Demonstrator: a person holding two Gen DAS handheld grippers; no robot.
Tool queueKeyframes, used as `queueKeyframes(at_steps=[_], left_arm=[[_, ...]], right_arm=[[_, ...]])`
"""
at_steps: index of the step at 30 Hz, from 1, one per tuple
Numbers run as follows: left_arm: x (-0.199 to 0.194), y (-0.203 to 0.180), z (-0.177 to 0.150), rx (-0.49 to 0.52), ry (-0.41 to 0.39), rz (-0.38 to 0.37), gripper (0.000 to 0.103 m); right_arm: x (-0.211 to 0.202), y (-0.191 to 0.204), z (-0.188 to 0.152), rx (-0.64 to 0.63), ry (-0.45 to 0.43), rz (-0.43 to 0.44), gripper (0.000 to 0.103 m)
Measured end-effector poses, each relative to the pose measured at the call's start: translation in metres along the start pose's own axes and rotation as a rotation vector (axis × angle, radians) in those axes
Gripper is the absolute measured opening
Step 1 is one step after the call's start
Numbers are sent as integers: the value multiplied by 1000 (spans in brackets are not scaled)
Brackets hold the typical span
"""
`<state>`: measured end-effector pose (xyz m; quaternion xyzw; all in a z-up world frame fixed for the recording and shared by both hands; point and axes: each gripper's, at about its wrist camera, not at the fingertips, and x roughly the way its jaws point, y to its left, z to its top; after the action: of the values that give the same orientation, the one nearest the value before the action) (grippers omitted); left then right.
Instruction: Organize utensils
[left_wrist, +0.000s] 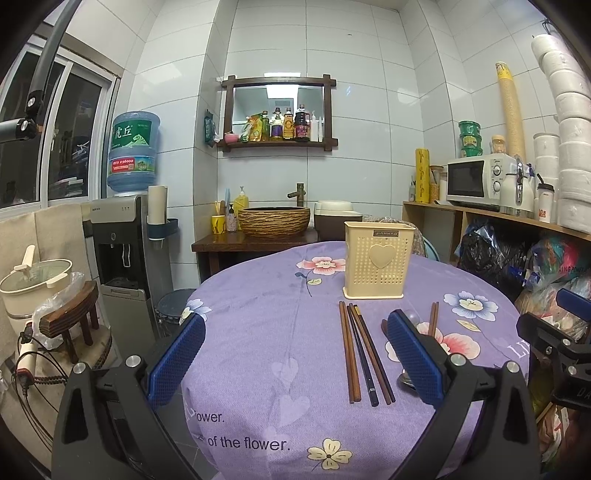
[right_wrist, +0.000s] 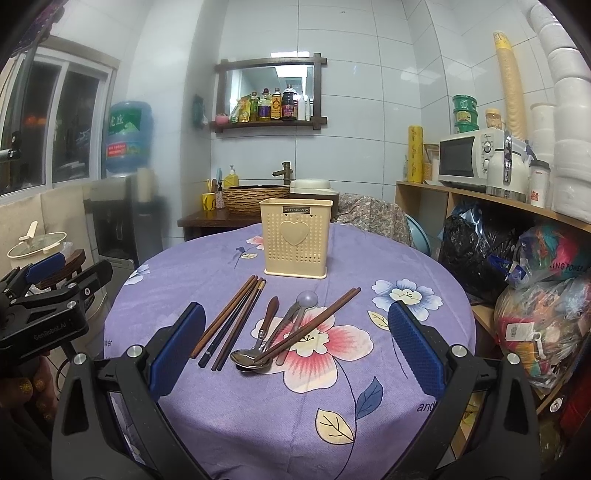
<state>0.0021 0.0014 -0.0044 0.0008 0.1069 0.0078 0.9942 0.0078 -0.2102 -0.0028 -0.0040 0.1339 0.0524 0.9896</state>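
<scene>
A cream perforated utensil holder (left_wrist: 377, 265) (right_wrist: 296, 241) with a heart on its front stands upright at the far side of the purple flowered tablecloth (left_wrist: 266, 332) (right_wrist: 229, 406). Several chopsticks (left_wrist: 364, 350) (right_wrist: 231, 323) lie bundled in front of it. To their right lie metal spoons (right_wrist: 251, 359), a clear plastic spoon (right_wrist: 306, 300) and a pair of brown chopsticks (right_wrist: 314, 325) crossing them. My left gripper (left_wrist: 295, 358) is open, above the table's near edge, left of the chopsticks. My right gripper (right_wrist: 295, 349) is open, above the spoon pile, touching nothing.
A water dispenser (left_wrist: 125, 236) and a stool (left_wrist: 74, 314) stand left of the table. Behind it is a basin (left_wrist: 274, 220) on a dark stand. A shelf with a microwave (left_wrist: 478, 179) and full bags (right_wrist: 535, 288) lines the right side.
</scene>
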Motion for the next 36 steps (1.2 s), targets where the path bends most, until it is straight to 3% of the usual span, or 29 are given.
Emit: queueKeyframes(at_steps=[36], left_arm=[[0, 2, -3, 3, 7, 3, 98]], right_arm=[[1, -2, -1, 6, 9, -1, 98]])
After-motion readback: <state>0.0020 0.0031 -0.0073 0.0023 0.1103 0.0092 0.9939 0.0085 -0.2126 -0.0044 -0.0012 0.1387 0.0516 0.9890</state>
